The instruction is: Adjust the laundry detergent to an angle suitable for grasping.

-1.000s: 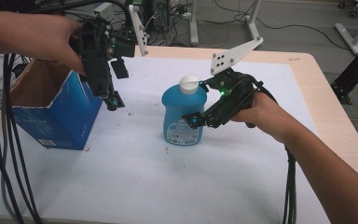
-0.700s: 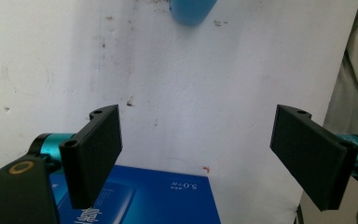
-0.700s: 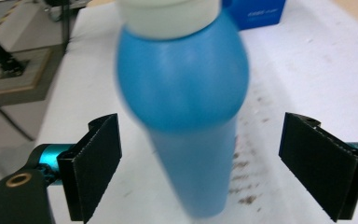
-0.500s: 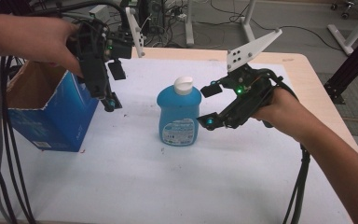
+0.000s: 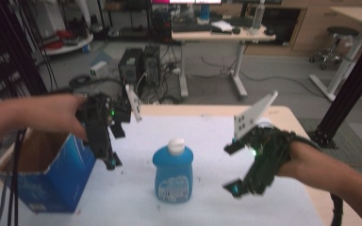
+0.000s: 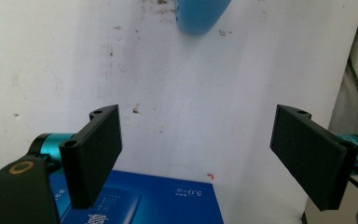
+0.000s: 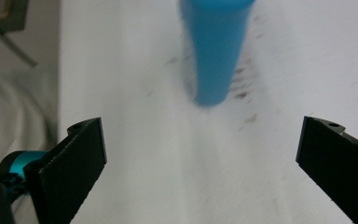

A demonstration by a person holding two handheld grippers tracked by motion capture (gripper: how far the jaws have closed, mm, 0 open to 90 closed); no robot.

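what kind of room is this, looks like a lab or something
Probably a lab or workshop: a computer tower with loose cables on the floor, a desk cluttered with gear, and a stool behind the white-covered table.

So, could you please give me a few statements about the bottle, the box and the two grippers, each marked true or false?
1. The blue bottle stands upright on the white table cover. True.
2. The right gripper is clamped on the bottle. False: its fingers are spread wide, clear of the bottle, having just been opening.
3. The blue box sits at the left edge of the table, top open. True.
4. The bottle's cap is red. False: it is white.
5. The left gripper holds the bottle. False: it hangs beside the box with nothing between its fingers.
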